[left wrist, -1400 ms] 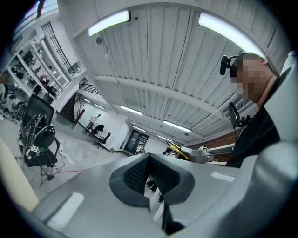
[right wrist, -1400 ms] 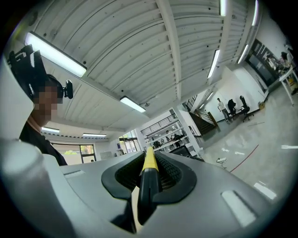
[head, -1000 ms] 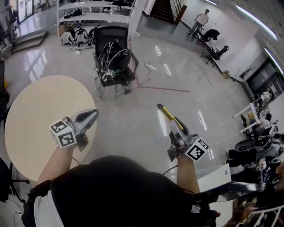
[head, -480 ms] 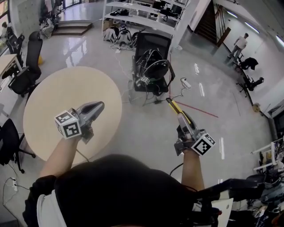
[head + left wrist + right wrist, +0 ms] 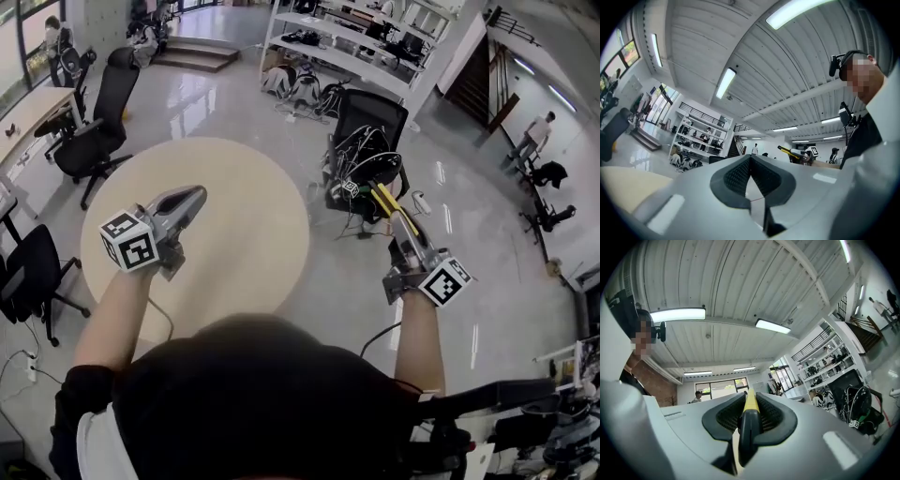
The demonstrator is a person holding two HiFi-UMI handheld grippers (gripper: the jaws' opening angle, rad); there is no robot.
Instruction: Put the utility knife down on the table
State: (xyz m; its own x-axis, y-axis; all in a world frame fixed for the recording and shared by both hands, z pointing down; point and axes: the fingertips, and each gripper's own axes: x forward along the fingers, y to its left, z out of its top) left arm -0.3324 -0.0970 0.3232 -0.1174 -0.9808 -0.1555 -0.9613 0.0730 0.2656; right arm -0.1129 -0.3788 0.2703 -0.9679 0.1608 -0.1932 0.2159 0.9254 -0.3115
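Yellow-and-black utility knife (image 5: pixel 750 414) sits clamped between the pads of the right hand-held gripper (image 5: pixel 398 225), its yellow end (image 5: pixel 382 198) sticking out past the jaw tips. It is held in the air over the glossy floor (image 5: pixel 487 253), off the right edge of the round beige desk (image 5: pixel 246 246) and not touching it. Just beyond its tip stands a black office chair (image 5: pixel 371 109) heaped with cables (image 5: pixel 364 167). The left hand-held gripper (image 5: pixel 190 198) hovers above the desk's left part, its jaws together with nothing between them.
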